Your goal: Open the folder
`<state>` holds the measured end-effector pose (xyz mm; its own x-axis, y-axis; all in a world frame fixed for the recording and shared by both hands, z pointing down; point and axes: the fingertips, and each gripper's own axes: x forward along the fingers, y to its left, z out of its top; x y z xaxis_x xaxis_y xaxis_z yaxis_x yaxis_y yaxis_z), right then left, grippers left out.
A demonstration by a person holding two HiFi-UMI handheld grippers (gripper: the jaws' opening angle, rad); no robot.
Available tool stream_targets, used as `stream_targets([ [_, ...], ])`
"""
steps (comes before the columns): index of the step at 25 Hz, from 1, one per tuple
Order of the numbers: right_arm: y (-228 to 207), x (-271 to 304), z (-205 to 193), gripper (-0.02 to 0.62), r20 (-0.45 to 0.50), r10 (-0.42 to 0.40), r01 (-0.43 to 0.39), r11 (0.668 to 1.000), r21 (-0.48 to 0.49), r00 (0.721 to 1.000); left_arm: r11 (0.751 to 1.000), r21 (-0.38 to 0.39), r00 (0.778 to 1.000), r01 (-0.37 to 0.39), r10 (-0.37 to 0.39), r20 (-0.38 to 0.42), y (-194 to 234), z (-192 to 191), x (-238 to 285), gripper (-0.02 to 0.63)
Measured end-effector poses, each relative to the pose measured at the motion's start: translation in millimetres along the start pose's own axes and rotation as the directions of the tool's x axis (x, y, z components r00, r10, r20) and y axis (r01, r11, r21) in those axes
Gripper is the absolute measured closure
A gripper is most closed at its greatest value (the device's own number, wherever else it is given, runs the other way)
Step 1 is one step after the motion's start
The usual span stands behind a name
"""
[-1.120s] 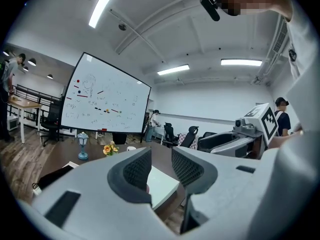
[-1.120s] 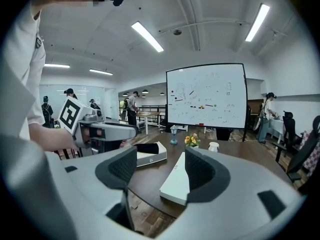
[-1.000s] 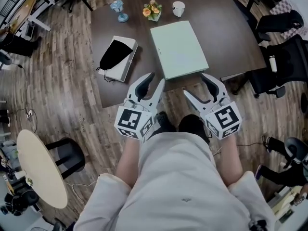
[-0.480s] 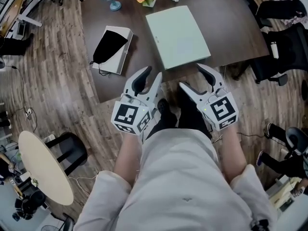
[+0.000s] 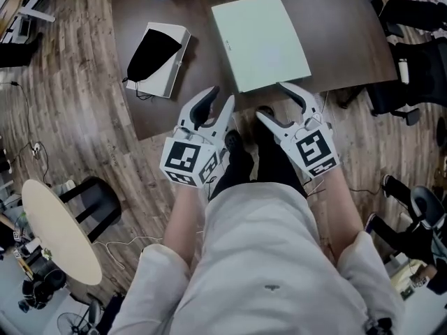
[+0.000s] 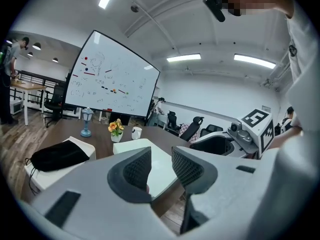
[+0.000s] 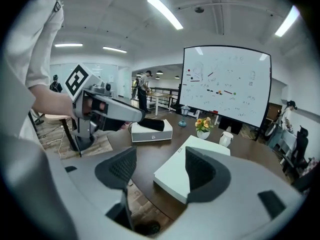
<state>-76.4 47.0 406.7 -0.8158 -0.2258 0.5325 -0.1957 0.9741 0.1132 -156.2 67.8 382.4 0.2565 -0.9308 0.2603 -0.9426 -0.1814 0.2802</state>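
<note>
A pale green folder lies shut and flat on the dark brown table, with one corner near the table's front edge. It also shows as a pale slab in the left gripper view and the right gripper view. My left gripper hovers at the table's front edge, just left of the folder's near corner, open with a narrow gap. My right gripper hangs just below the folder's near edge, open wide. Neither touches the folder.
A white box with a black pouch on it sits left of the folder. Flowers, a mug and a small blue lamp stand at the table's far side. Office chairs crowd the right; a round table stands at the left.
Both grippers have come forward toward the table's front edge and the folder's near corner. The table and folder have slid up in the head view. Both stay open.
</note>
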Motion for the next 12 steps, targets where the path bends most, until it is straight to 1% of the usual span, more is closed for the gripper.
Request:
stream_targets([
  [4,-1.6,13.3,-9.1,0.295,-0.011,0.019,-0.02,0.998,-0.053,1.0,1.0,-0.014,1.0,-0.021,0.021,-0.015,5.8,-6.8,4.1,0.492],
  [12,-9.8,39.8,-38.3,0.295,-0.078,0.051,-0.062,0.986,-0.156,0.996,0.997,-0.038,0.997,-0.063,0.061,-0.05,14.5,-21.8,15.2,0.492],
])
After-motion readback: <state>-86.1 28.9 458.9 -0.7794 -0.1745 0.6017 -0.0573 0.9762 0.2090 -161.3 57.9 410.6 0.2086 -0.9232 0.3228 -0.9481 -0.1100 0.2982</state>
